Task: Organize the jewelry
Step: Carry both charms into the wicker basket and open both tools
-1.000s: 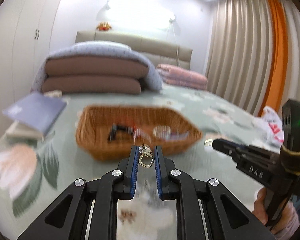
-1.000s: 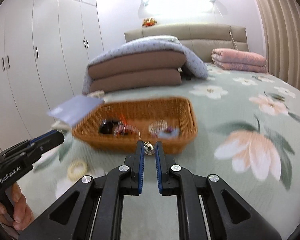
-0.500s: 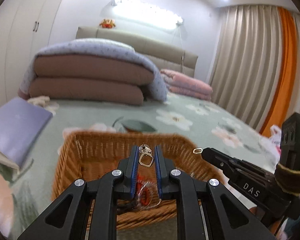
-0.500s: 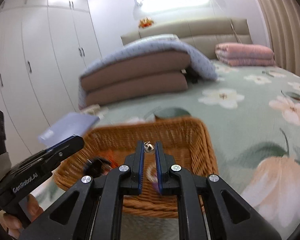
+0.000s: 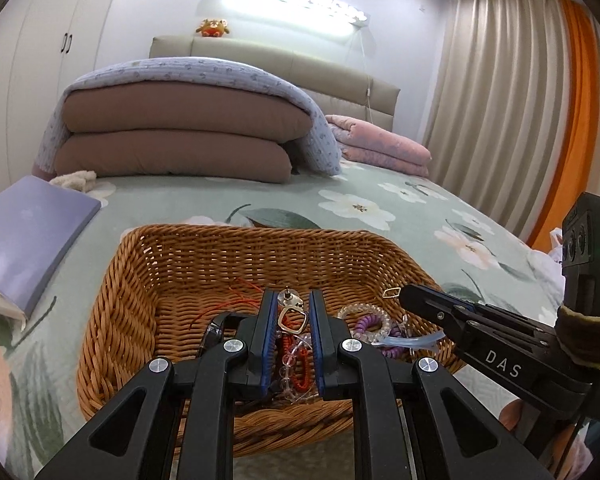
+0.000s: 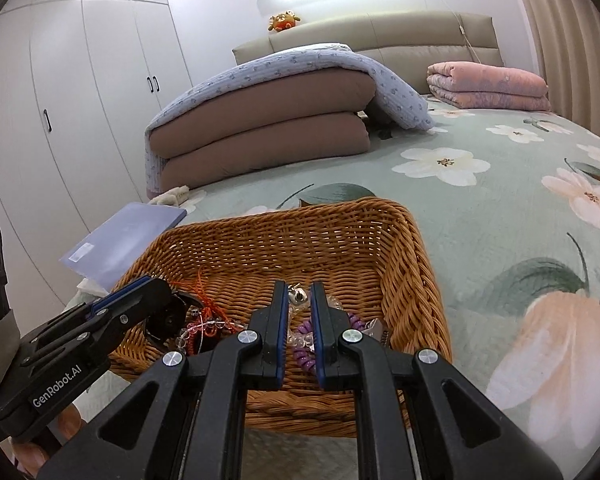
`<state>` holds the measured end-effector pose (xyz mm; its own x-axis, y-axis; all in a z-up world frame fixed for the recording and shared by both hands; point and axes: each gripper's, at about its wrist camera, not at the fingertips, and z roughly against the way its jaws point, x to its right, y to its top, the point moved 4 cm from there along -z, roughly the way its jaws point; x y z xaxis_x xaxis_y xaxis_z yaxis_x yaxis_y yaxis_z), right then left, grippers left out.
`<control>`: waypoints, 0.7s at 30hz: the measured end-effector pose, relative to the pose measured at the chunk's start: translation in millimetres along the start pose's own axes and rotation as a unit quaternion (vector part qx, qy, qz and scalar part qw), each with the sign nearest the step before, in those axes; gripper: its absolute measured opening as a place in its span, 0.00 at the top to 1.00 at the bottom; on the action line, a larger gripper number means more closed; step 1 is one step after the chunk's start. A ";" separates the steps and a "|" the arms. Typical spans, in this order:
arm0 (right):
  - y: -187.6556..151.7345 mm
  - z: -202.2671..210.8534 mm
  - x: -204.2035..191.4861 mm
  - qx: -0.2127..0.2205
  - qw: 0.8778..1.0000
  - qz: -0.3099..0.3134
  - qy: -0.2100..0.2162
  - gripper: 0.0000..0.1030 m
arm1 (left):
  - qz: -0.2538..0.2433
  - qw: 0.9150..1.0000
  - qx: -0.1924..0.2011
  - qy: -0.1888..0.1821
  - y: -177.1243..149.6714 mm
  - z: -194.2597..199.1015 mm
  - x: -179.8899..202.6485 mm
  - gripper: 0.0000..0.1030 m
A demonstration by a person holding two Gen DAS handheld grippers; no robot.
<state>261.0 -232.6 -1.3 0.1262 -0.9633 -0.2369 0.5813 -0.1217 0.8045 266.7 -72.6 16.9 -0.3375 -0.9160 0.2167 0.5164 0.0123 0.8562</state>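
A brown wicker basket [image 5: 132, 304] [image 6: 416, 264] sits on the flowered bedspread. It holds red beads [image 5: 296, 368], a clear bead bracelet [image 5: 364, 316], a purple coil tie [image 6: 304, 356] and a red tassel [image 6: 204, 304]. My left gripper [image 5: 294, 312] is shut on a gold square-hoop earring [image 5: 290, 316] over the basket's near side. My right gripper [image 6: 299, 300] is shut on a small silver earring [image 6: 299, 298] over the basket; it also shows in the left wrist view [image 5: 404, 294] with a gold loop at its tip.
A lavender book [image 5: 28, 232] [image 6: 128, 236] lies left of the basket. Folded brown and blue quilts [image 5: 180, 136] and a pink blanket [image 5: 380, 148] lie at the bed's far end. Curtains [image 5: 500, 100] hang on the right, white wardrobes [image 6: 60, 120] on the left.
Both grippers have moved forward and down, from in front of the basket to over its inside, each still holding its earring.
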 end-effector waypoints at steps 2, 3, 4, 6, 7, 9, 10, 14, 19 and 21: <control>0.0 0.6 -2.3 0.001 1.000 0.004 0.006 0.86 | 0.002 1.000 0.000 -0.003 0.5 0.7 -0.5 0.84; -0.1 2.4 -4.1 0.005 1.000 0.006 0.013 0.85 | 0.005 1.000 0.000 -0.005 0.6 1.8 -1.0 0.83; 0.3 4.0 -5.4 0.009 1.000 0.009 0.014 0.84 | 0.007 1.000 -0.001 -0.007 0.9 1.6 -1.9 0.82; 0.4 9.1 -8.9 0.021 1.000 0.020 0.006 0.80 | 0.013 1.000 0.001 -0.012 1.1 3.7 -4.0 0.68; -0.1 10.6 -10.0 0.024 0.999 0.024 0.001 0.78 | 0.014 1.000 0.004 -0.010 1.6 5.2 -5.2 0.65; -0.9 11.0 -10.7 0.024 0.999 0.025 0.001 0.77 | 0.015 1.000 0.011 -0.010 2.4 9.2 -5.7 0.60; -1.2 10.6 -10.3 0.023 0.999 0.024 0.001 0.77 | 0.016 1.000 0.013 -0.011 3.1 10.4 -5.5 0.60; -1.1 12.4 -6.9 0.024 1.000 0.016 0.003 0.77 | 0.018 1.000 0.019 -0.010 2.4 14.2 -6.8 0.60; -0.9 21.8 -4.8 0.038 0.999 0.011 0.010 0.77 | 0.016 0.999 0.028 -0.001 2.6 20.1 -5.7 0.60; -0.9 32.2 -5.9 0.053 0.998 0.009 0.014 0.77 | 0.018 0.999 0.036 -0.002 2.6 29.3 -5.1 0.60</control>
<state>233.7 -234.5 16.9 0.1591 -0.9587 -0.2358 0.4908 -0.1305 0.8615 246.7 -56.1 31.7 -0.3230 -0.9130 0.2491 0.4705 0.0735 0.8794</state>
